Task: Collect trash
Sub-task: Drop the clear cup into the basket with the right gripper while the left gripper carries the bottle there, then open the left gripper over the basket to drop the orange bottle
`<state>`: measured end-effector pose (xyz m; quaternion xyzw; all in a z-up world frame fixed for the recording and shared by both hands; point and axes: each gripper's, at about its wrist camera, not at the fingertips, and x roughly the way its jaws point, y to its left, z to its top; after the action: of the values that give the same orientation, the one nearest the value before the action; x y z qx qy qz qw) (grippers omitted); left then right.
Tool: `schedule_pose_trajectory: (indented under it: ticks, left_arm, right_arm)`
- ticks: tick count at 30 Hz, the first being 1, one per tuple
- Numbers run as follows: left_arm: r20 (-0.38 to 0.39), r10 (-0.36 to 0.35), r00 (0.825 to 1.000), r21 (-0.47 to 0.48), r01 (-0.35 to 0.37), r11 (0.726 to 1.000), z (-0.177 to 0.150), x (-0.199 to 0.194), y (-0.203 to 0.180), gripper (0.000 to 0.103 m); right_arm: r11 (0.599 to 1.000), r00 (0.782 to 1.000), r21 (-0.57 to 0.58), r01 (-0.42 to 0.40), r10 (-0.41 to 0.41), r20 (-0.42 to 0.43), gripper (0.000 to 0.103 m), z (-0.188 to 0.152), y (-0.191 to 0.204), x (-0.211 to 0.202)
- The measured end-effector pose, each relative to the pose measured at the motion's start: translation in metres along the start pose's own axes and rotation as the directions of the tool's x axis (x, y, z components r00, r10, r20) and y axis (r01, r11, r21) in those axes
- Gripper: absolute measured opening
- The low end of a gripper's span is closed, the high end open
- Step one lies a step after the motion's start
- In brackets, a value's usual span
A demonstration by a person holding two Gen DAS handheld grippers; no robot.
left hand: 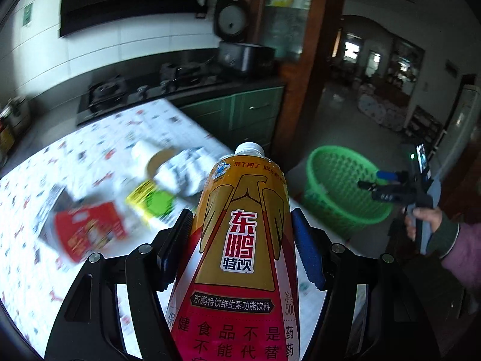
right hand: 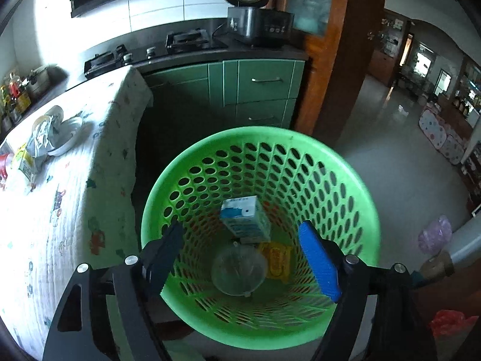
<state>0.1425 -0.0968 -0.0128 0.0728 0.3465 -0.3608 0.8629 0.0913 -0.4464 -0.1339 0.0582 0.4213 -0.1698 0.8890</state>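
My left gripper is shut on a yellow and red drink bottle with a white cap, held above the patterned table. A red packet, a yellow-green carton and crumpled paper on a plate lie on the table. The green perforated basket stands on the floor to the right. My right gripper is open and empty above the basket's rim. Inside lie a blue-white carton, a clear lid and a yellow wrapper.
Green cabinets with a gas hob and a rice cooker stand behind the table. A wooden door frame is at the right. A red bag lies on the floor.
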Motion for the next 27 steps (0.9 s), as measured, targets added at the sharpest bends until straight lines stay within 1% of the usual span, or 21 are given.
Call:
schedule_pose_trajectory:
  ticks: [5,13,21,24,27]
  left_arm:
    - [0.007,-0.079,0.997,0.036,0.079,0.996,0.023,0.029,-0.039,0.065]
    - [-0.046,-0.177,0.983,0.086,0.18,0.98,0.047,0.093,-0.105,0.065]
    - [-0.122,-0.225,0.967,0.117,0.239,0.964,0.055,0.151,-0.162,0.065]
    - [-0.157,-0.226,0.961,0.11,0.245,0.963,0.054,0.171,-0.177,0.065]
    - [-0.178,-0.223,0.959,0.109,0.244,0.964,0.053,0.182,-0.185,0.066]
  right_arm:
    - [1.0,1.0,0.006,-0.003,0.003,0.029,0.077,-0.005,-0.011,-0.019]
    - [1.0,0.997,0.026,-0.012,0.01,0.076,0.079,-0.022,-0.029,-0.054]
    - [0.999,0.996,0.042,-0.002,-0.002,0.091,0.079,-0.047,-0.054,-0.078]
    - [0.999,0.996,0.053,0.0,-0.005,0.094,0.079,-0.054,-0.062,-0.083]
    - [0.998,0.996,0.06,0.005,-0.011,0.094,0.079,-0.058,-0.069,-0.086]
